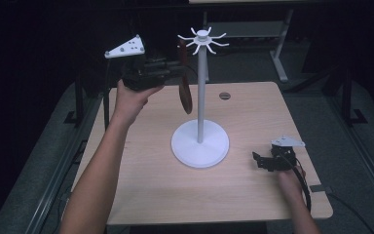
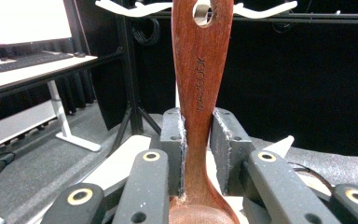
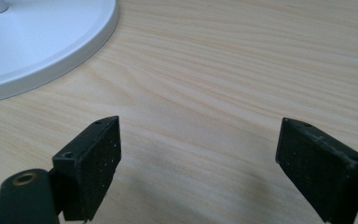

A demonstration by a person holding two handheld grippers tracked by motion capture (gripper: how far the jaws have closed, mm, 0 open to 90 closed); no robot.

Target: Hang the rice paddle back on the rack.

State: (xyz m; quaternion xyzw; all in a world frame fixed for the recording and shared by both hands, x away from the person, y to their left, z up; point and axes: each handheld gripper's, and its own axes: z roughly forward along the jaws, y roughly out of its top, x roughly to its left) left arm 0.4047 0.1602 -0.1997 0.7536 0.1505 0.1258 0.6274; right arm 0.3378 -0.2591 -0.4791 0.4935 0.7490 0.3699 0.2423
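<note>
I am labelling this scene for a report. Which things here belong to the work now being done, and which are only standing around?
Part of the work:
- wooden spoon, clamped in the left tool, its hole near the hooks
- white hook stand
- table under the stand

Just around:
- right tool, open, nothing in it, low over the table
- desk with keyboard in the background

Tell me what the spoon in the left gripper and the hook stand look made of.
Spoon: reddish-brown wood by its grain, smooth satin finish, lettering engraved along the handle. Stand: uniformly white and matte from hooks to round base, probably plastic or painted metal; the look leaves that open.
</note>
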